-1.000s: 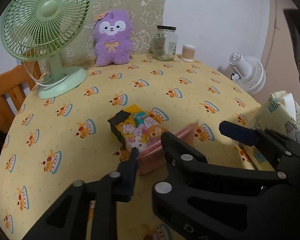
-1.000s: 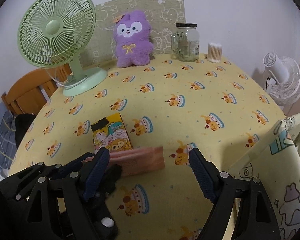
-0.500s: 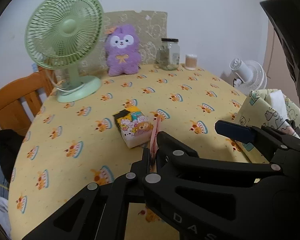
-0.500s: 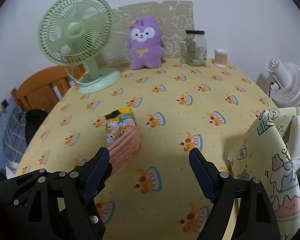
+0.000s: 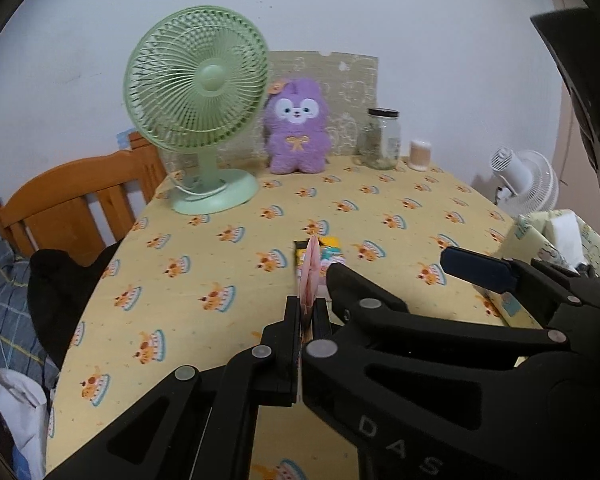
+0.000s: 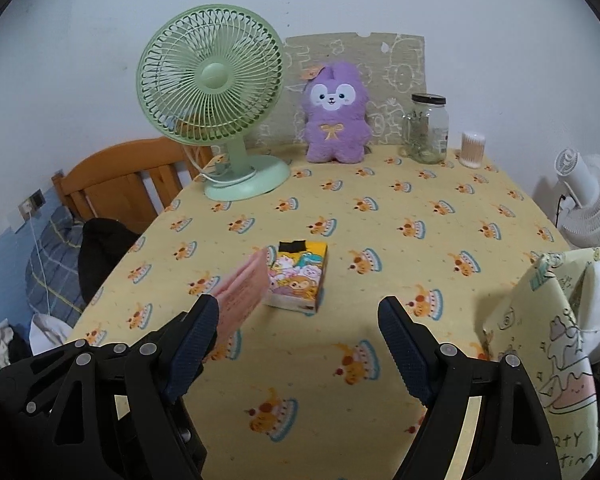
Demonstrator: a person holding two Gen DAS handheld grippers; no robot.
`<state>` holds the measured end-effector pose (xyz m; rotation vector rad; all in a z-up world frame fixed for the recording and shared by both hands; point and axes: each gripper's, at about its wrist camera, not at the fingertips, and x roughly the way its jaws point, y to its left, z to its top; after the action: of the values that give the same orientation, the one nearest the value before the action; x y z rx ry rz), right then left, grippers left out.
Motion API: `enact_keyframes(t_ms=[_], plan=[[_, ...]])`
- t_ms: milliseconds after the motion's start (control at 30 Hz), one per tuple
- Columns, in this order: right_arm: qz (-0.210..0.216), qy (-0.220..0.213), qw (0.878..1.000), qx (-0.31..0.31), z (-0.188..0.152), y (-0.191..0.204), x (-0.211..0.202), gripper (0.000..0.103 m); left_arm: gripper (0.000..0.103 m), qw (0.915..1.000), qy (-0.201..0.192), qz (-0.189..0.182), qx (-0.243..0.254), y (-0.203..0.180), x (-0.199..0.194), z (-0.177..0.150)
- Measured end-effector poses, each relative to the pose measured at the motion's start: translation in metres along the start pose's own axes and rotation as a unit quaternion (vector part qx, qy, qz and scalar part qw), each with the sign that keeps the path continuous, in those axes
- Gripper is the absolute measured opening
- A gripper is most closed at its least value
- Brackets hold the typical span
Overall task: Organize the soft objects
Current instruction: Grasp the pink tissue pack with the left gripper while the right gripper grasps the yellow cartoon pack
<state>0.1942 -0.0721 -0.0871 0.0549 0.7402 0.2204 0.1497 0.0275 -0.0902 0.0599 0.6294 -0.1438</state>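
Pinching a pink pack (image 5: 311, 276) at frame centre, the left gripper (image 5: 307, 312) is holding it; the right gripper (image 6: 298, 346) is gaping wide, empty.

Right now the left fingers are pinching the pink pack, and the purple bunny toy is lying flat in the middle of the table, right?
Not quite. The left fingers do pinch the pink pack, but the purple bunny toy sits upright at the table's far edge, between the green fan and the glass jar. The right wrist view shows it.
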Motion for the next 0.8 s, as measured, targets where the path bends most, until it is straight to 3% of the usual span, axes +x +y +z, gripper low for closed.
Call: enact_keyframes(t_ms=[133, 500, 800], plan=[[-0.004, 0.007, 1.000, 0.005, 0.007, 0.005, 0.009, 0.085, 0.003, 0.9997, 0.007, 0.023, -0.008, 0.009, 0.009, 0.006], [-0.024, 0.034, 0.999, 0.014, 0.025, 0.009, 0.054, 0.085, 0.003, 0.9986, 0.023, 0.027, -0.039, 0.030, 0.048, 0.017], [-0.027, 0.088, 0.996, 0.020, 0.018, 0.002, 0.101, 0.085, 0.004, 0.9951, 0.078, 0.032, -0.052, 0.038, 0.087, 0.006]])
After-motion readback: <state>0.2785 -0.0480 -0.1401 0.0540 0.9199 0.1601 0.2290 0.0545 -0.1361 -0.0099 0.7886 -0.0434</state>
